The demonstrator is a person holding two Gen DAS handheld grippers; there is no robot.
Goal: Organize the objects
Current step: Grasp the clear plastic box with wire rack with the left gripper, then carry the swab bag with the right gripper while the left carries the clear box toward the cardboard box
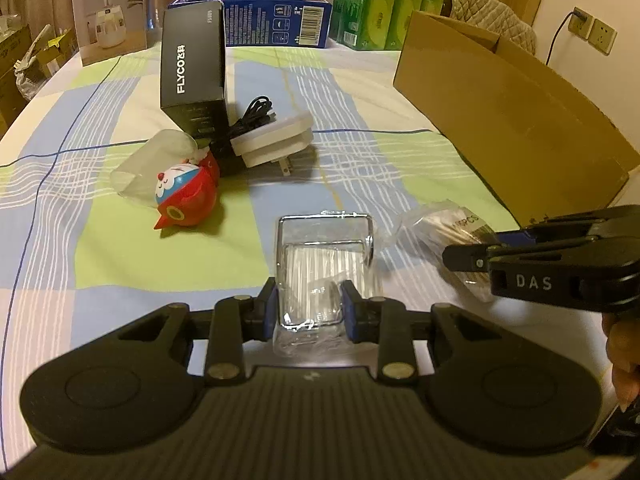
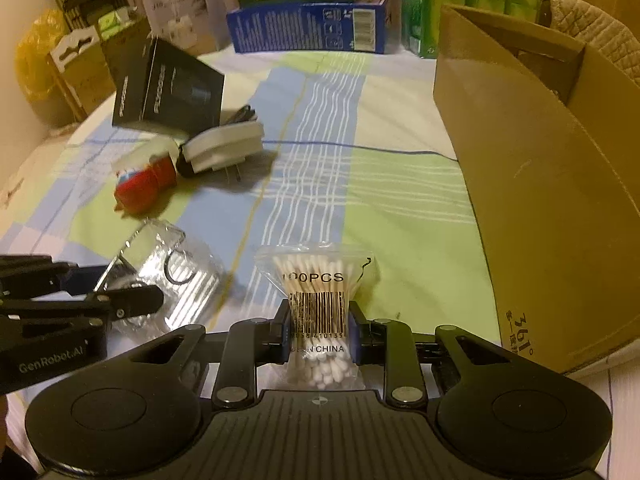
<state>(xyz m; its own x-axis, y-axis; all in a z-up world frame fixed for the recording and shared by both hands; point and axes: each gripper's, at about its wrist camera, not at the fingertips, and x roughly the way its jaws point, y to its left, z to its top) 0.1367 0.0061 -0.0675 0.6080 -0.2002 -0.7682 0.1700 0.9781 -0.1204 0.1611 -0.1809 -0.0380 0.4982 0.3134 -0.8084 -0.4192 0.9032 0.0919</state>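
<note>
My left gripper [image 1: 308, 304] is shut on a clear plastic packet with a chrome wire holder [image 1: 326, 256], just above the bedsheet; it also shows in the right wrist view [image 2: 168, 272]. My right gripper [image 2: 320, 320] is shut on a clear bag of cotton swabs [image 2: 318, 280] marked 100PCS, squeezed at its middle; the bag shows at the right of the left wrist view [image 1: 444, 228]. A red and blue cartoon toy [image 1: 186, 196], a white plug adapter with black cable [image 1: 276, 140] and a black FLYCO box [image 1: 192, 76] lie further back.
An open brown cardboard box [image 2: 532, 168] stands at the right. A blue box [image 1: 276, 20], a humidifier box [image 1: 108, 12] and green packs [image 1: 380, 4] line the far edge. The checked bedsheet [image 2: 392, 184] covers the surface.
</note>
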